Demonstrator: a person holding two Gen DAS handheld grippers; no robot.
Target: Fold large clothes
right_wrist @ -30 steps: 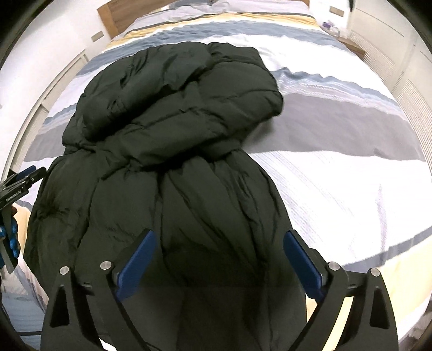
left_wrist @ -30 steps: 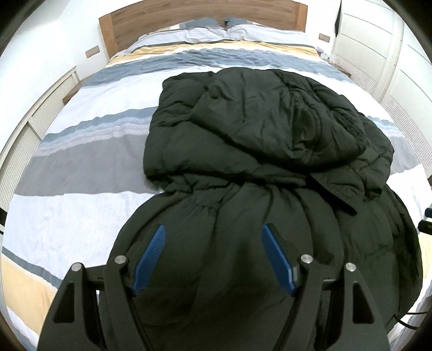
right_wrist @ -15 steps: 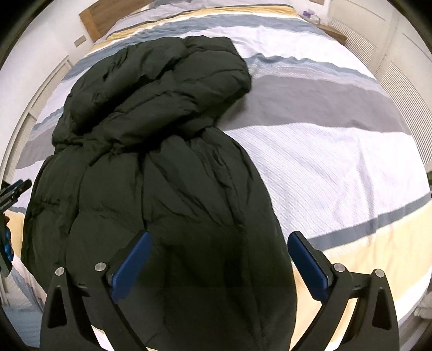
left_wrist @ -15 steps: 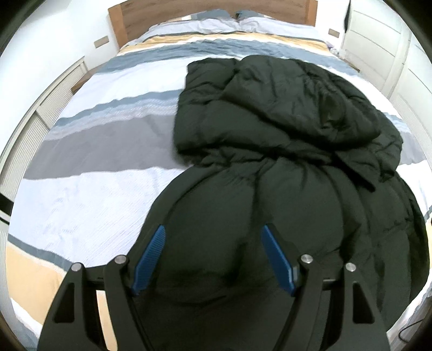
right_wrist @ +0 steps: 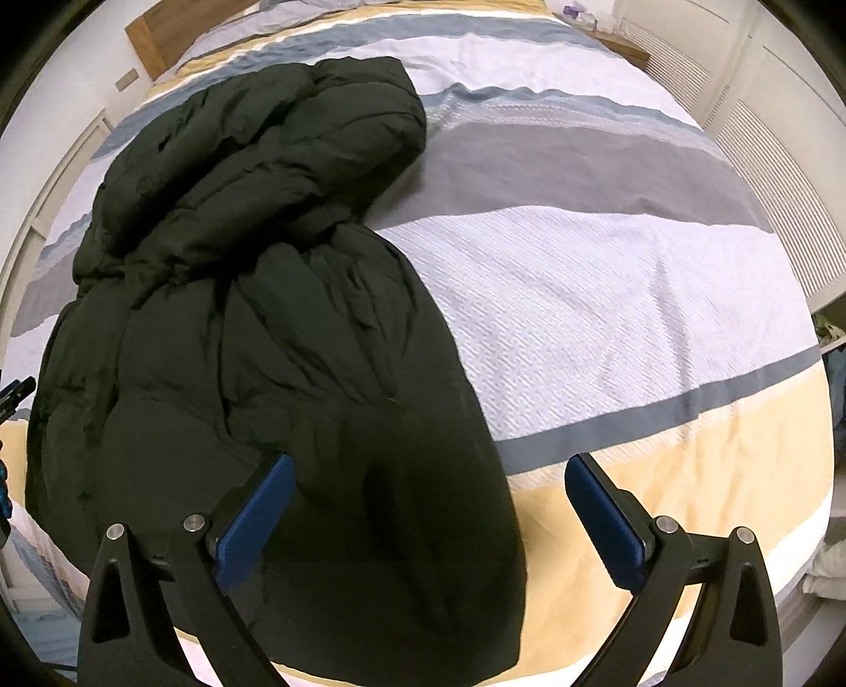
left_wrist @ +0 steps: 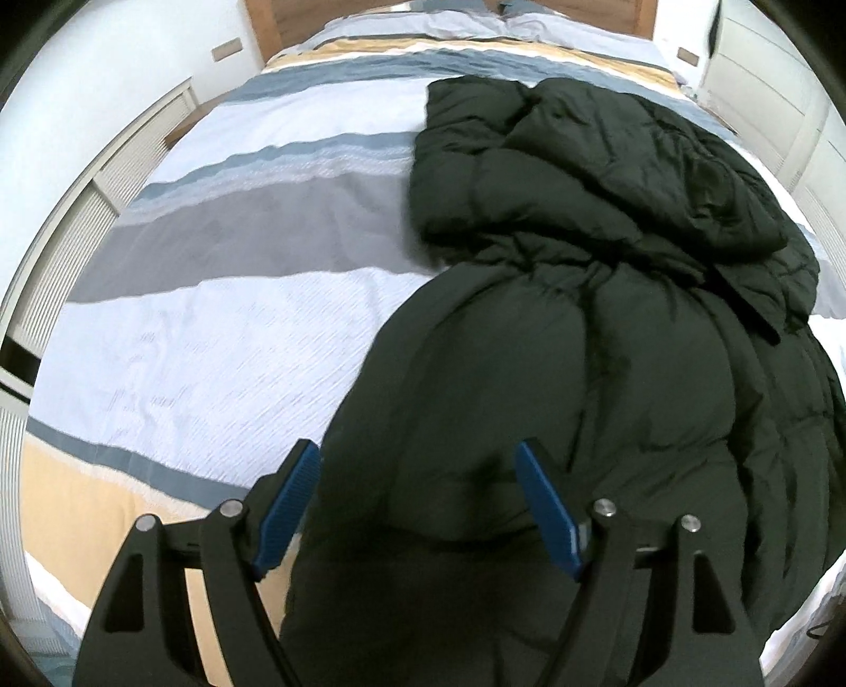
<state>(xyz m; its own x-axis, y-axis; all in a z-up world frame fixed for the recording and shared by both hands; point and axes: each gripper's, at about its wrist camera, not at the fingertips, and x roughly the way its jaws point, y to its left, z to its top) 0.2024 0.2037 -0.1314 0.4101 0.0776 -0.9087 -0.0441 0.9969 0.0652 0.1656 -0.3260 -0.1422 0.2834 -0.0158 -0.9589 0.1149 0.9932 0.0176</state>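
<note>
A big dark green puffer jacket [left_wrist: 581, 317] lies on the striped bedcover [left_wrist: 211, 343], its upper half bunched and folded over toward the headboard. My left gripper [left_wrist: 417, 454] hovers over the jacket's near left edge, its jaws opening, with only the fabric below them and nothing pressed between the blue pads [left_wrist: 550, 507]. In the right wrist view the jacket [right_wrist: 264, 264] fills the left half. My right gripper [right_wrist: 431, 460] hangs wide open over its near right edge, one finger over the jacket and the other over the bedcover [right_wrist: 608, 290].
A wooden headboard [left_wrist: 264, 21] and pillows are at the far end of the bed. White louvred panels [left_wrist: 79, 211] line the left wall and white slatted doors [right_wrist: 766, 158] the right. A nightstand [right_wrist: 618, 47] stands at the far right. Bundled cloth [right_wrist: 830, 555] lies beside the bed.
The left gripper has slid left, so the jacket now sits right of centre. The right gripper has slid right to the jacket's right edge, and its jaws have spread a little wider.
</note>
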